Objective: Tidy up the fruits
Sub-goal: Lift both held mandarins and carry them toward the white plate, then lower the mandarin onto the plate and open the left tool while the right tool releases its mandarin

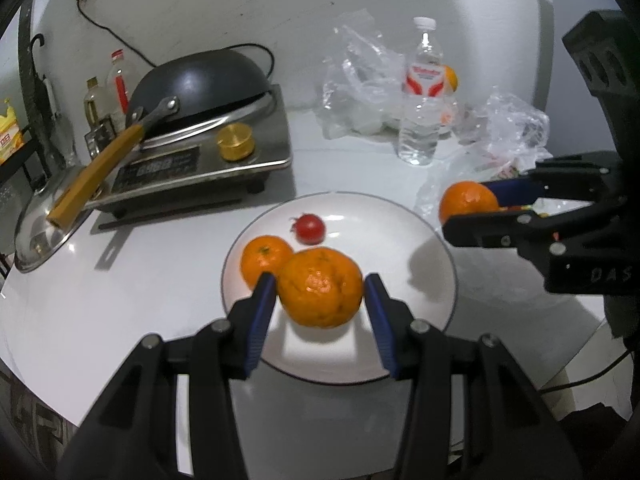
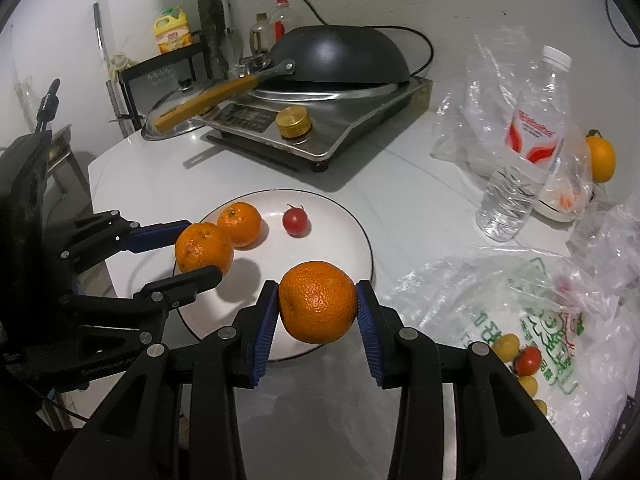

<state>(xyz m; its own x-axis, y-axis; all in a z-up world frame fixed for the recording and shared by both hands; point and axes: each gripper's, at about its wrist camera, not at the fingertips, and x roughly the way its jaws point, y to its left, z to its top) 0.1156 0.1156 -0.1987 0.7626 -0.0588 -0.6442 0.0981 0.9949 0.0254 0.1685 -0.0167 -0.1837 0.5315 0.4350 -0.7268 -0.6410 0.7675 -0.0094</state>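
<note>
Hazard: right tongs (image 2: 317, 308) pinching an orange (image 2: 317, 303) over the plate (image 2: 352, 236) rim, left tongs (image 1: 320, 294) loosely bracketing a large mandarin (image 1: 320, 286) — either is risking rolling off.

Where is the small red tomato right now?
The tomato lies on the white plate, at its far side, just right of the smaller orange.

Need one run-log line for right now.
left gripper: open around orange on plate | right gripper: shut on second orange, at plate edge
</note>
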